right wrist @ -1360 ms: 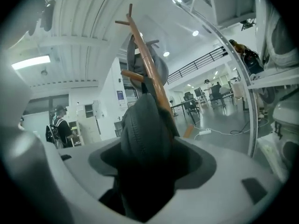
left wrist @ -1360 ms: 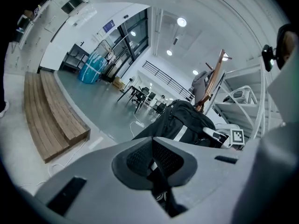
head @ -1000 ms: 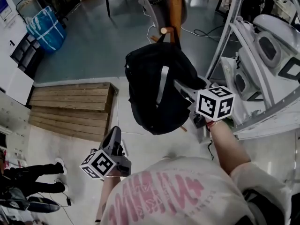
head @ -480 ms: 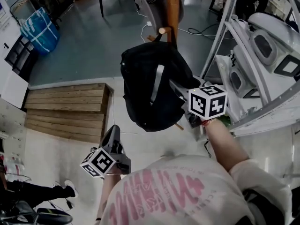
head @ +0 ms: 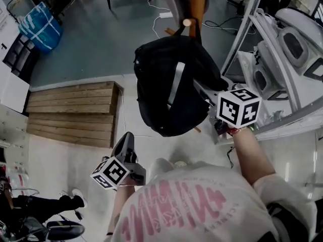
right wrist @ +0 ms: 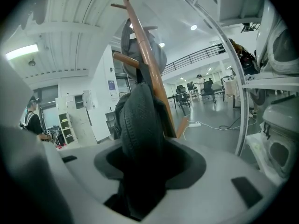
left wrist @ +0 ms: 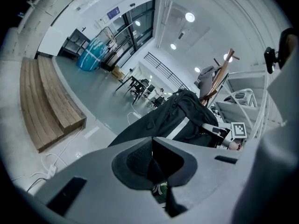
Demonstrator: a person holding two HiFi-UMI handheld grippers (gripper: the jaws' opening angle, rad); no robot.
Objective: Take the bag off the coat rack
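A black backpack (head: 169,92) with a pale stripe hangs by its top loop from a peg of the wooden coat rack (head: 194,6). My right gripper (head: 201,88) reaches into the bag's right side from below the marker cube. In the right gripper view a padded black part of the bag (right wrist: 139,120) fills the gap between the jaws, which have just been closing and press on it; the rack's pole (right wrist: 148,62) rises behind. My left gripper (head: 127,140) hangs low and apart from the bag, shut and empty. Its view shows the closed jaws with the backpack (left wrist: 180,120) ahead.
A wooden pallet (head: 75,112) lies on the floor to the left, with a blue sack (head: 40,26) beyond it. A white metal frame with white shells (head: 282,49) stands close on the right. Someone's legs (head: 45,205) show at lower left. A cable (head: 161,15) runs across the floor.
My left gripper has sunk a little. The right gripper stays at the bag's side with its jaws narrower on it. The bag still hangs from the peg.
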